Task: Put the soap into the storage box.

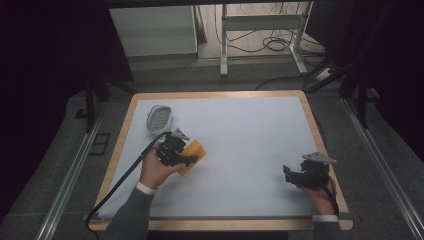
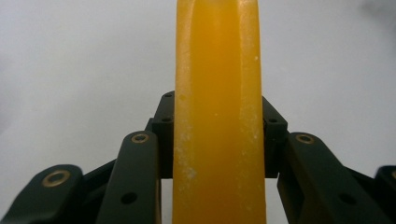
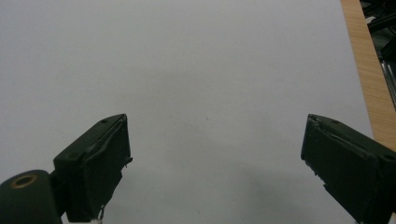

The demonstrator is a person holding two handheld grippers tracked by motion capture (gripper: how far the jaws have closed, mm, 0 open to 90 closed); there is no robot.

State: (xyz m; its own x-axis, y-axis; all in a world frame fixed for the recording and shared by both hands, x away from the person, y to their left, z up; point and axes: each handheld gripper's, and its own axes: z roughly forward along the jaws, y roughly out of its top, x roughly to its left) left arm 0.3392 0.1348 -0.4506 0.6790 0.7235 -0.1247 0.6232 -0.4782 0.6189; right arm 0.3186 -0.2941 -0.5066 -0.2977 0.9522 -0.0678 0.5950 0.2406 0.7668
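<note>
Dark room, grey floor, white frame legs and loose cables beyond the bench. Bench: wood rim, white sheet over most of the top. Landmark is the small clear ribbed dish, far-left part of the sheet. Left gripper sits just nearer the person than the dish, jaws clamped on an orange slab; the slab sticks out past the jaws toward the sheet's middle. Right gripper well apart from the dish, near the right-hand rim, jaws spread wide over bare sheet, holding nothing
</note>
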